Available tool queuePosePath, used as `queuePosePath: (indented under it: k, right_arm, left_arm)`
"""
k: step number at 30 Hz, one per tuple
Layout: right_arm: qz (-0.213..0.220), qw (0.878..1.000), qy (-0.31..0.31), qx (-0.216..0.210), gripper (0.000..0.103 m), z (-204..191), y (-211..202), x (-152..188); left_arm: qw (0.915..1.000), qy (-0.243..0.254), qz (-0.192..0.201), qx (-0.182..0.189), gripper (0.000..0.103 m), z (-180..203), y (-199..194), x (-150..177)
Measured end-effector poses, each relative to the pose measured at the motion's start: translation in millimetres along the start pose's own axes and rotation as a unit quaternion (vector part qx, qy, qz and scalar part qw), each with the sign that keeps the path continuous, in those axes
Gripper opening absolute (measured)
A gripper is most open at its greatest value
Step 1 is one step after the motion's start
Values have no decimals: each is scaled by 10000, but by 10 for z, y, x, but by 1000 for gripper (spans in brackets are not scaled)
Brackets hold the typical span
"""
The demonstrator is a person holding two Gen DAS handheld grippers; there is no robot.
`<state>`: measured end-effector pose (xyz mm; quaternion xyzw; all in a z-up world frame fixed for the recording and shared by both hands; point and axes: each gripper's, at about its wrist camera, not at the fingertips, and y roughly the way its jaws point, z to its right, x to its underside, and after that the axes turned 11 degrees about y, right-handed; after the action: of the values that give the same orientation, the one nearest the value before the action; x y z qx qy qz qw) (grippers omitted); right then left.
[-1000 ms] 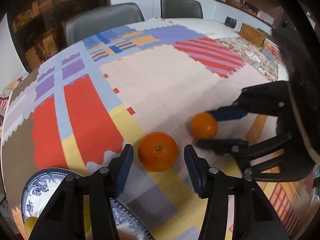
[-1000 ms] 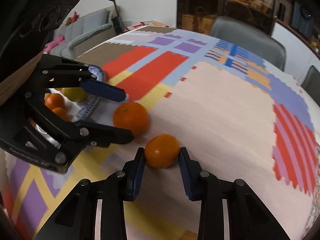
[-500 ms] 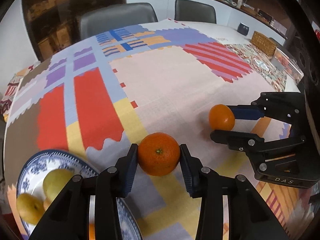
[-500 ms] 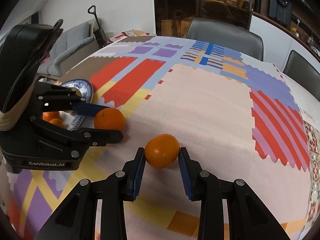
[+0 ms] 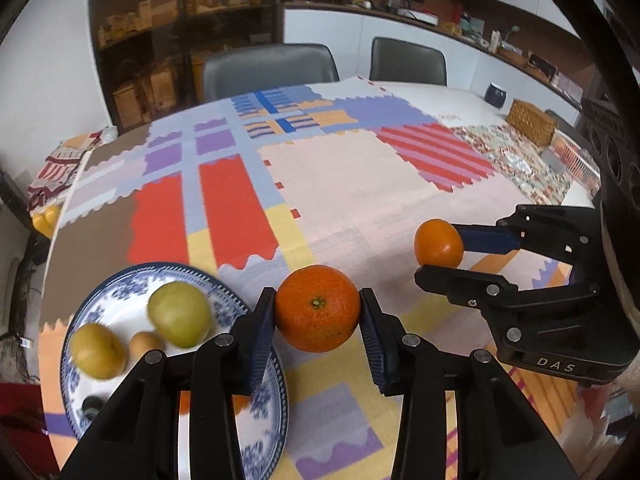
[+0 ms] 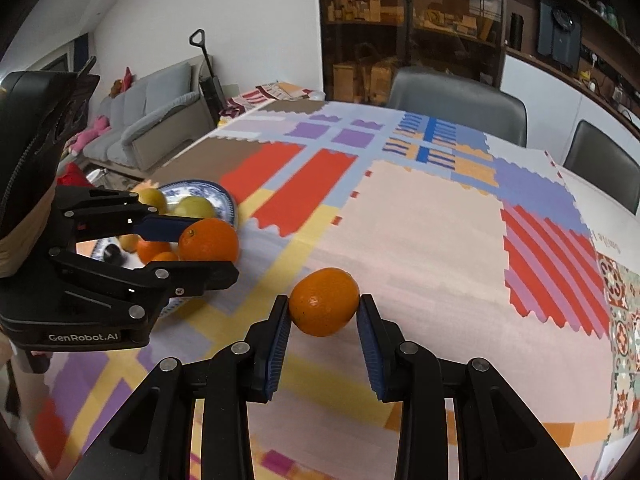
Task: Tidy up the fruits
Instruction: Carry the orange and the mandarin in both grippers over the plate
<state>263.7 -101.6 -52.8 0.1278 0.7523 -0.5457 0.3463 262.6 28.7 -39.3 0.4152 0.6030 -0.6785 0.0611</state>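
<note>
My left gripper (image 5: pixel 318 334) is shut on a large orange (image 5: pixel 318 307) and holds it above the table beside the blue-and-white plate (image 5: pixel 256 432). The plate holds two yellow-green fruits (image 5: pixel 180 314), a small brown fruit (image 5: pixel 143 342) and small oranges partly hidden under my fingers. My right gripper (image 6: pixel 323 334) is shut on a smaller orange (image 6: pixel 324 301), lifted over the cloth. The right gripper shows in the left wrist view (image 5: pixel 444 256); the left gripper shows in the right wrist view (image 6: pixel 212 250), next to the plate (image 6: pixel 228 204).
A patchwork tablecloth (image 5: pixel 340 184) covers the table. A wicker basket (image 5: pixel 530 122) and a dark jar (image 5: pixel 495 94) stand at the far right. Grey chairs (image 5: pixel 272 66) stand behind the table. A sofa (image 6: pixel 152 120) is off to the left.
My left gripper closed on the large orange and lifted it. My right gripper lifted the smaller orange. Both views rose, and more of the plate came into sight.
</note>
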Motion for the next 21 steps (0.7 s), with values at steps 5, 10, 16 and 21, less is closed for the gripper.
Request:
queuePosePath:
  k: [5, 10, 16, 21]
  right_arm:
    - [146, 9998, -75, -75, 35, -165, -136, 11]
    - [277, 9994, -88, -175, 35, -332, -279, 39]
    - [382, 9987, -175, -290, 35, -545, -395, 65]
    - [469, 9978, -223, -403, 35, -721, -452, 66]
  left_arm:
    - [9995, -151, 129, -249, 40, -13, -253, 102]
    - [9982, -265, 308, -444, 40, -14, -513, 218]
    - [9957, -413, 426, -705, 40, -67, -767, 354]
    - [9930, -583, 497, -898, 40, -152, -942, 484]
